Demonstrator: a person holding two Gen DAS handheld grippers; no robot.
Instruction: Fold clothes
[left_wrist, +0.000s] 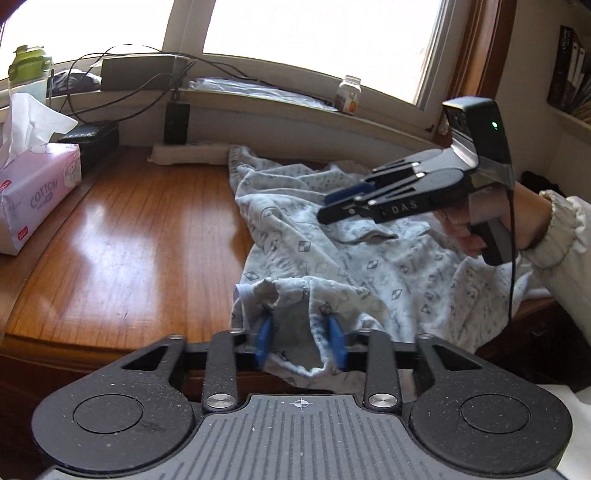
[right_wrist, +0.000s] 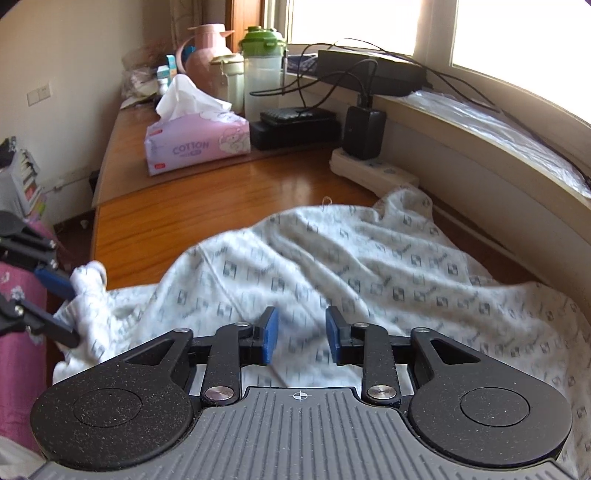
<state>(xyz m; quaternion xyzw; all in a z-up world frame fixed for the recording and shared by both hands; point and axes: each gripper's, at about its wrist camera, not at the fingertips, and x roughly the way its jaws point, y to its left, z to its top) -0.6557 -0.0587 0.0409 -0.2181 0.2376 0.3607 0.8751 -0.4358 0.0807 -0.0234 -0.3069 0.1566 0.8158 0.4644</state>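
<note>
Between the blue pads of the left gripper (left_wrist: 300, 341), at the near edge of the brown wooden counter (left_wrist: 147, 251), a bunched fold of the pale blue-grey printed cotton garment (left_wrist: 332, 254) is pinched, the jaws closed on it. In the right wrist view the same gripper (right_wrist: 70, 310) enters from the left with a white wad of the cloth clamped at its tips. The right gripper (right_wrist: 301, 338) hangs over the middle of the garment (right_wrist: 332, 266) with its jaws apart and only loose cloth seen below the gap; no pad presses on anything. In the left wrist view this gripper (left_wrist: 332, 206) is held by a hand (left_wrist: 498, 221) in a cream gathered sleeve, pointing left and slightly down above the fabric.

The garment lies crumpled across the right half of the counter, spread from the near edge to the far wall, with ridges and soft folds and a repeating pattern of small dark squares and lettering. Its near corner, where the left gripper holds it, shows a grey inner side.

Left of it the polished wood is bare and glossy. At the far left stands a pink soft pack of cotton tissues (left_wrist: 37, 192) with a white sheet pulled up. Behind the garment's far edge lies a white power strip (right_wrist: 373, 171) with a black adapter (right_wrist: 364, 131) plugged in, cables trailing to the sill. A green-lidded clear bottle (right_wrist: 262, 74) and a pink jug (right_wrist: 207, 51) stand further back.
</note>
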